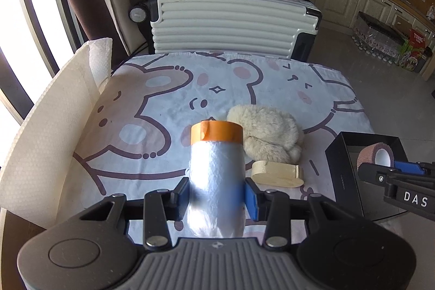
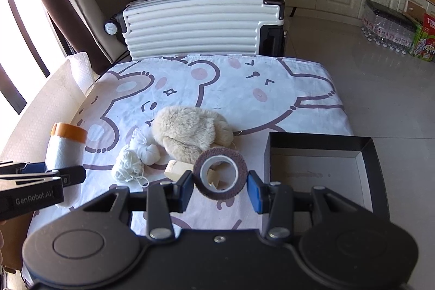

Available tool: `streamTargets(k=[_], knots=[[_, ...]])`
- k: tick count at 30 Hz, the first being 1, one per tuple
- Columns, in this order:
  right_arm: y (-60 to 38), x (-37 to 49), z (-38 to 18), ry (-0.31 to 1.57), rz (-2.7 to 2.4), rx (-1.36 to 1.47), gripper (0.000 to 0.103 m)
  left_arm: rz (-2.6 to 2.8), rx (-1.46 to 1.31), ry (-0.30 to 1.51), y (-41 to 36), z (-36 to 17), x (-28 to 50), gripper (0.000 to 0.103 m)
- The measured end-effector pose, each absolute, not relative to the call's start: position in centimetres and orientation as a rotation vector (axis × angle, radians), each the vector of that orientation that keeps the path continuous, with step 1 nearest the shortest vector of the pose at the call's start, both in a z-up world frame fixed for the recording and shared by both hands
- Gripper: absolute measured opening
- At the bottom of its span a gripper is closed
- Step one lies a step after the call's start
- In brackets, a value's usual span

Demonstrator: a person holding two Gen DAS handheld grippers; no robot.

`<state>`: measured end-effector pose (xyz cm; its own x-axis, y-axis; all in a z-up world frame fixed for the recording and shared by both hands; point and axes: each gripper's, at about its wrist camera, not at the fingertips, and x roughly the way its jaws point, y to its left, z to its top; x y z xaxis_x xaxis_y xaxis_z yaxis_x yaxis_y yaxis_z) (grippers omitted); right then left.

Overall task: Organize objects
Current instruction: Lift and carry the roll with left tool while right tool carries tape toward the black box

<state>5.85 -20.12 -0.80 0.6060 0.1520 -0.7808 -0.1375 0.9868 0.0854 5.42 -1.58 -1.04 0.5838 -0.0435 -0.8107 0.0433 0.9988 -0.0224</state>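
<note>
Left gripper (image 1: 217,195) clamped on film roll (image 1: 216,167), right gripper (image 2: 220,188) pinching bandage roll (image 2: 220,173); black box (image 2: 320,165) at 3 o'clock. Slick film, could slip out mid-carry.

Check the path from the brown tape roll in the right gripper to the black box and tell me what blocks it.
Nothing visible does. The right gripper holds the brown tape roll above the cloth, and the black box lies open just to its right. Its floor looks empty, and only its low near wall lies between.
</note>
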Motion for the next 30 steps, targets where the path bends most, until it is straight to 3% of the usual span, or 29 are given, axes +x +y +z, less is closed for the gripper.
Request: streamTargets(k=[30], knots=[[-30.0,4.7,-1.4,0.904,-0.019,0.064,0.044,-0.215,0.005,0.971,-11.2,-1.3,6.0,0.043]])
